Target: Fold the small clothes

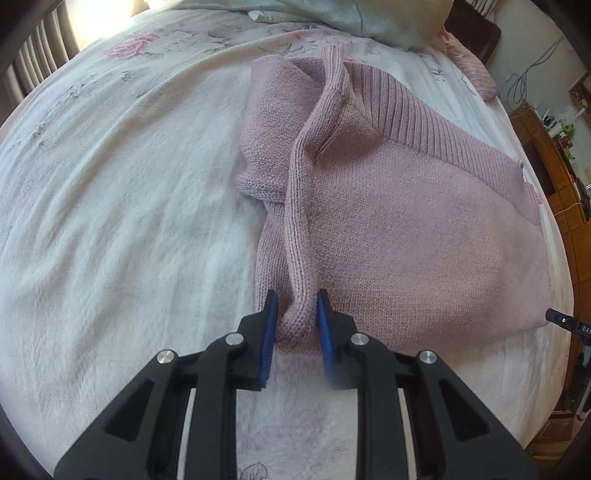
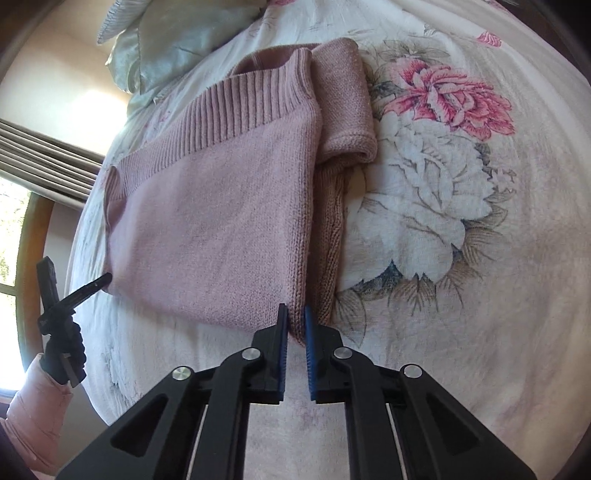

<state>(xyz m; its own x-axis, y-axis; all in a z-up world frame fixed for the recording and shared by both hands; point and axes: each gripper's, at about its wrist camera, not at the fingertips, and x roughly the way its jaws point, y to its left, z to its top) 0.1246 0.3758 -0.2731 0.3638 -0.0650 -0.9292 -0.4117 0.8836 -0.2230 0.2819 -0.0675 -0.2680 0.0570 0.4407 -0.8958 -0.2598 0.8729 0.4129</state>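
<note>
Here, a pink knitted sweater (image 1: 406, 229) lying partly folded on a white bedspread (image 1: 110, 221) printed with pink flowers. Ribbed hem band turned toward the far side, near a pale green pillow (image 1: 369, 18) at the head of the bed. Left gripper (image 1: 297, 301) low at the near edge of the sweater, blue pads (image 1: 271, 332) pressed in on either side of a raised ridge of knit, clamped on that fold. Ridge running away from the fingers up toward the ribbed band. Right gripper (image 2: 295, 317) at the other near corner, its blue pads (image 2: 283, 339) close together and pinching the doubled edge of the sweater. Beside that edge, a folded sleeve (image 2: 347, 110) resting on the bedspread over a large printed rose (image 2: 454, 96). In the right wrist view, the left tool visible at the far left, held by a hand in a pink sleeve (image 2: 33, 417). Curtains (image 2: 44, 162) and a window behind.
</note>
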